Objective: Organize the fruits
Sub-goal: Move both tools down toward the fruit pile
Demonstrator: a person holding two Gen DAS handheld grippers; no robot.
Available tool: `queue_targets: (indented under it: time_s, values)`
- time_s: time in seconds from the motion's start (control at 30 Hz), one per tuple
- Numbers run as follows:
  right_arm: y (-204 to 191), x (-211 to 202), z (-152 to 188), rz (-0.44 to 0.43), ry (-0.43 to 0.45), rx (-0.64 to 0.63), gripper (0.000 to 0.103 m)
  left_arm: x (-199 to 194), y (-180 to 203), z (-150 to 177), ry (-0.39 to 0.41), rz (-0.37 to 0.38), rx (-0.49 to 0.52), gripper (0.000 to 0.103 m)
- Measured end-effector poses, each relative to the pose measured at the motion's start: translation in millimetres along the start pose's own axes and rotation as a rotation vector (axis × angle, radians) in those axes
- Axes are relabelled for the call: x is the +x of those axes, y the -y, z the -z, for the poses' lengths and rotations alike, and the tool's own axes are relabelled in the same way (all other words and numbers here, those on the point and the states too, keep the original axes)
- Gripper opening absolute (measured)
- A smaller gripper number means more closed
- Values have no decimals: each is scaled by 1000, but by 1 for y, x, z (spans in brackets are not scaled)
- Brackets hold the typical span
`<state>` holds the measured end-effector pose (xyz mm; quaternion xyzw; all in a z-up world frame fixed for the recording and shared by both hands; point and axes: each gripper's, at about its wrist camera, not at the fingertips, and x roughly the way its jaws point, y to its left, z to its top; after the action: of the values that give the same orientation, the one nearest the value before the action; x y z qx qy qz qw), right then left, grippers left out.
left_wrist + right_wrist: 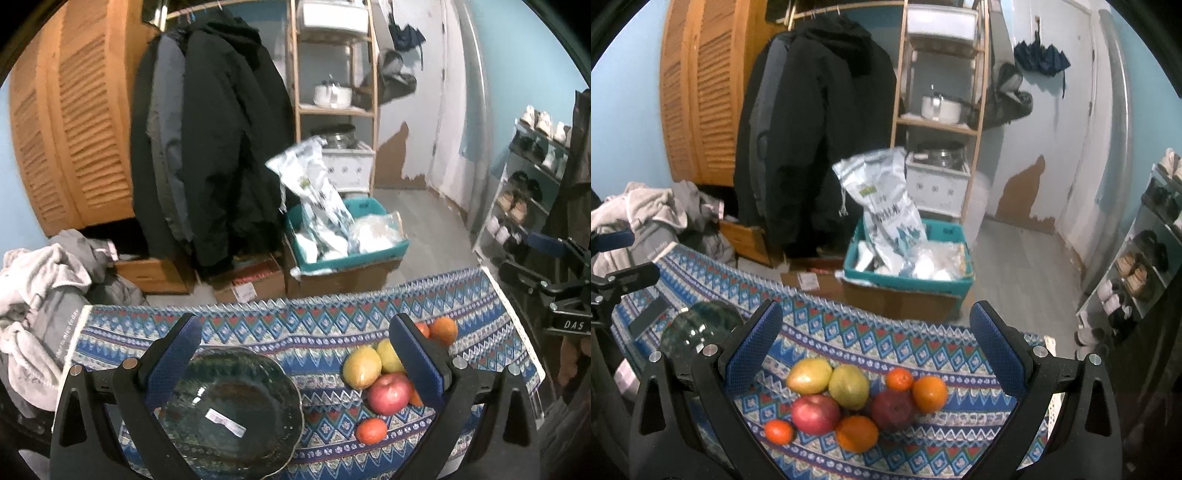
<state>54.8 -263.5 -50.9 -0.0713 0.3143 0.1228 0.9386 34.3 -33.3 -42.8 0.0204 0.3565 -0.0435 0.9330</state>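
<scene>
Right now the fruits point(857, 402) lie bunched together on the patterned cloth point(923, 354): two yellow ones, two red apples and several oranges, some touching. To their left sits a dark glass bowl point(229, 410), holding no fruit. The right gripper point(875, 354) hangs above the pile, jaws wide and holding nothing. The left gripper point(295, 354) hovers over the bowl, equally wide. Behind, black coats point(816, 129) hang by a wooden shelf point(938, 110).
</scene>
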Motion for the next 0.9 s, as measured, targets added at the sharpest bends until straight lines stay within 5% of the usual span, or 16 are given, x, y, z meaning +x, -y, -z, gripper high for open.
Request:
queue_targets:
  time_s: [0.9]
  values:
    - [78,123,57,101,-374,90,100,145,58,19,-311,92,104,102]
